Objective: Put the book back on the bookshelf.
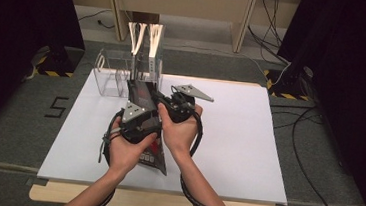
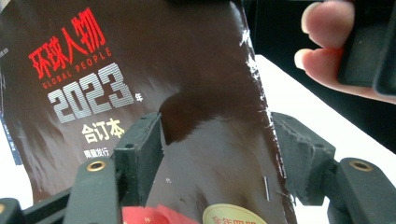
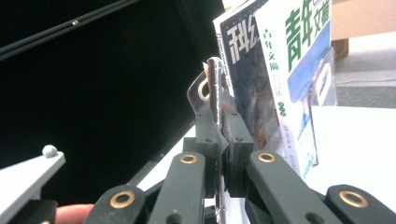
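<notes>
A white sheet point(image 1: 248, 139) is covering a light wooden tabletop point(image 1: 162, 204) at frame centre. Grey carpet point(image 1: 24, 119) is lying around it, with a black "5" marking point(image 1: 56, 107) at middle left. Black curtains point(image 1: 18, 8) are hanging at upper left and upper right. Yellow-black hazard tape point(image 1: 53, 73) is marking stand bases on both sides. Black cables point(image 1: 306, 159) are trailing across the right floor. Pale wooden furniture legs point(image 1: 240, 22) are standing along the top edge.
</notes>
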Demonstrator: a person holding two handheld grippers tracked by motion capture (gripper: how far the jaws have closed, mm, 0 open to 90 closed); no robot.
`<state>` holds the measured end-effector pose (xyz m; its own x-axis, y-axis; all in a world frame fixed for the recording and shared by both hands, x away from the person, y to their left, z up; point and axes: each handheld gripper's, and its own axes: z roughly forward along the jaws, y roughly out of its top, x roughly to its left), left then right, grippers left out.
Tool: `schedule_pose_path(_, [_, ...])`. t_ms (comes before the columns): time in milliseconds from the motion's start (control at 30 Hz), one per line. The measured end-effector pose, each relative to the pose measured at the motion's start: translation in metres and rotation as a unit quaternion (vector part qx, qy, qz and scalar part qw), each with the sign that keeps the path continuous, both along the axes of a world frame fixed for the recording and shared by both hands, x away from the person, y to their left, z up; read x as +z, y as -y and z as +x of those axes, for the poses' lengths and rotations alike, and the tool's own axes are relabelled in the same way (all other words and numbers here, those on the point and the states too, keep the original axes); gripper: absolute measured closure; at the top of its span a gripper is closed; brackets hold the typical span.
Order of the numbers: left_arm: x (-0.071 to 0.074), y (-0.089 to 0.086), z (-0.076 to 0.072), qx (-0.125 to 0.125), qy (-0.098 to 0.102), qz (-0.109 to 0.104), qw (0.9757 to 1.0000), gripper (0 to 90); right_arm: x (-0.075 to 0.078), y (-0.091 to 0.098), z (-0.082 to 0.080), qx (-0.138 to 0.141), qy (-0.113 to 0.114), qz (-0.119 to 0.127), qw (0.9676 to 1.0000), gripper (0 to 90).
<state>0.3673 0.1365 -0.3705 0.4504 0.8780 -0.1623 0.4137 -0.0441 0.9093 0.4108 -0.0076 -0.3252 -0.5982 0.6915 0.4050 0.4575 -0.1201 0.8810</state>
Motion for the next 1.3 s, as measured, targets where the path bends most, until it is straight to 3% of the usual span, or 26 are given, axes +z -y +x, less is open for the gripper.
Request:
schedule_pose_path(333, [-0.002, -0.011, -0.015, 0.007, -0.006, -0.024, 0.9997, 49.9, 0.002, -0.012, -0.006, 0.036, -0.007, -0.002, 0.9993, 86.0])
schedule_pose_path(467, [-0.004, -0.019, -0.025, 0.011, -0.007, -0.042, 0.9991, 58.4, 0.003, -0.016, -0.009, 0.061, 0.005, -0.015, 0.9980, 85.7])
schedule_pose_path(700, [-0.009, -0.034, -0.034, 0.020, -0.020, -0.071, 0.9971, 66.9, 0.001, -0.029, -0.012, 0.106, 0.032, -0.044, 0.9929, 82.6])
schedule_pose_path(933, [-0.013, -0.050, -0.037, 0.030, -0.027, -0.068, 0.9968, 81.9, 0.000, -0.041, -0.014, 0.112, 0.062, -0.073, 0.9891, 72.1])
schedule_pose_path(967, [-0.014, -0.054, -0.036, 0.027, -0.033, -0.078, 0.9960, 84.7, 0.001, -0.041, -0.015, 0.116, 0.059, -0.073, 0.9888, 70.1])
schedule_pose_path(1033, [-0.014, -0.059, -0.035, 0.028, -0.032, -0.073, 0.9964, 86.3, 0.004, -0.040, -0.018, 0.122, 0.067, -0.071, 0.9878, 65.8])
schedule_pose_path(1167, [-0.015, -0.064, -0.036, 0.030, -0.030, -0.083, 0.9956, 86.4, 0.009, -0.031, -0.025, 0.134, 0.071, -0.055, 0.9869, 62.9])
schedule_pose_path(1300, [-0.016, -0.064, -0.038, 0.021, -0.024, -0.080, 0.9962, 86.5, 0.015, -0.011, -0.026, 0.116, 0.073, -0.041, 0.9898, 62.6])
